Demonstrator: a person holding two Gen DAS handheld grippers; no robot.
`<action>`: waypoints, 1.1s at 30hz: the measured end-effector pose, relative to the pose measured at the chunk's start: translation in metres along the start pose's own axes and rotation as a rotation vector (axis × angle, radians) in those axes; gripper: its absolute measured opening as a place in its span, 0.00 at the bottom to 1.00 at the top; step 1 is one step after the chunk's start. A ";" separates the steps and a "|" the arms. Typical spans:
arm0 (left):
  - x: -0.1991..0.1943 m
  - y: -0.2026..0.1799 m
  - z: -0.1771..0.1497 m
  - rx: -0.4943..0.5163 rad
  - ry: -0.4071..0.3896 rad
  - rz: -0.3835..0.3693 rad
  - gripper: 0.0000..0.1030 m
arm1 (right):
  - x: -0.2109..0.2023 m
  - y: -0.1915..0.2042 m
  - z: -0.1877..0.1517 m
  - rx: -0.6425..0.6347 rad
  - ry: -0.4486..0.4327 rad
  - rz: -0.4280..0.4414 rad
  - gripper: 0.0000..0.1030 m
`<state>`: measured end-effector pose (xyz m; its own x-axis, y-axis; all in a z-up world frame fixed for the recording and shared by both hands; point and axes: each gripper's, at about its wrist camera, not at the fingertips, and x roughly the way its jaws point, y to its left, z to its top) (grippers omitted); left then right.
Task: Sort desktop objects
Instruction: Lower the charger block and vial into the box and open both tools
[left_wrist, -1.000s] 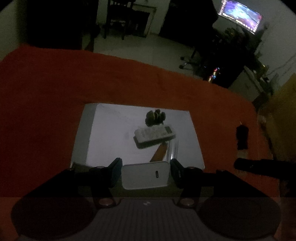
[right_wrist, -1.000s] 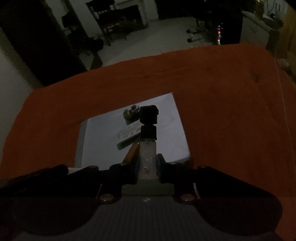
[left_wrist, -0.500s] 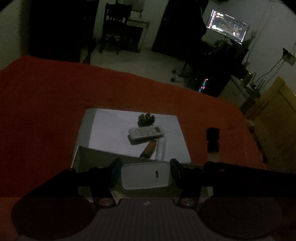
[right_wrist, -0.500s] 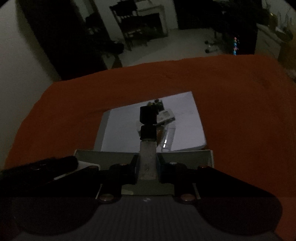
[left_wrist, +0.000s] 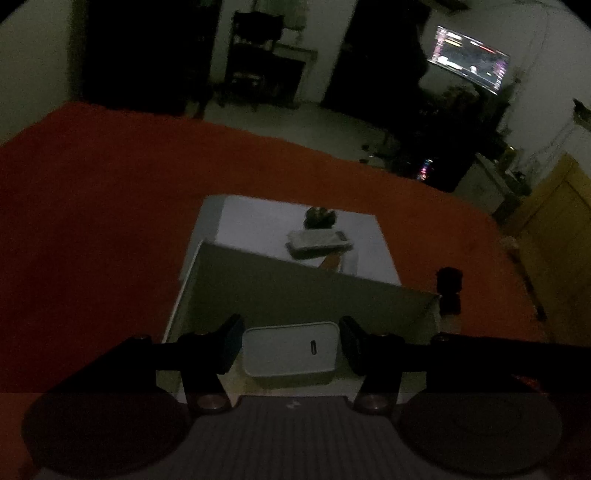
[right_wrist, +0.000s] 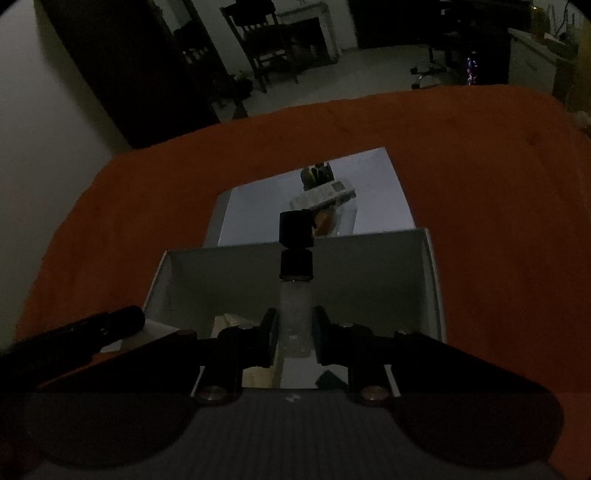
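Observation:
My left gripper (left_wrist: 291, 347) is shut on a white charger block (left_wrist: 291, 354) with a small slot on its face, and hangs over an open grey box (left_wrist: 314, 291). My right gripper (right_wrist: 293, 332) is shut on a clear spray bottle (right_wrist: 295, 306) with a black cap (right_wrist: 295, 229). It is over the same box (right_wrist: 229, 269), and its cap (left_wrist: 448, 284) also shows at the right of the left wrist view. Beyond the box lies a white tray (left_wrist: 258, 218) holding a remote (left_wrist: 319, 242), a dark clump (left_wrist: 318, 216) and an orange item (left_wrist: 330, 262).
An orange cloth (left_wrist: 110, 206) covers the table around the box and the tray. Something pale (right_wrist: 229, 319) lies in the box. The left gripper's arm (right_wrist: 92, 328) crosses the lower left of the right wrist view. Behind the table are a chair (right_wrist: 273, 48) and a lit screen (left_wrist: 469, 59).
Both grippers have drawn back from the white tray, and the open grey box has come into view beneath them. The tray and remote look farther off. Both grips are unchanged.

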<state>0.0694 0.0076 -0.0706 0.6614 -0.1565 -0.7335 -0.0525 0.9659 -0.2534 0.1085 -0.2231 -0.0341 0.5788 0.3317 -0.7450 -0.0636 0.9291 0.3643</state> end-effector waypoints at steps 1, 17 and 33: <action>0.001 0.004 -0.004 -0.014 0.003 -0.006 0.49 | 0.001 0.000 -0.004 0.002 0.007 0.000 0.21; 0.062 0.021 -0.049 -0.069 0.150 -0.035 0.49 | 0.055 -0.017 -0.045 0.012 0.133 -0.057 0.21; 0.101 0.017 -0.074 -0.005 0.242 0.063 0.50 | 0.106 -0.036 -0.073 0.028 0.277 -0.106 0.21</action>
<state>0.0798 -0.0076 -0.1957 0.4581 -0.1412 -0.8776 -0.0921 0.9745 -0.2048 0.1133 -0.2094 -0.1672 0.3372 0.2681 -0.9024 0.0100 0.9575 0.2883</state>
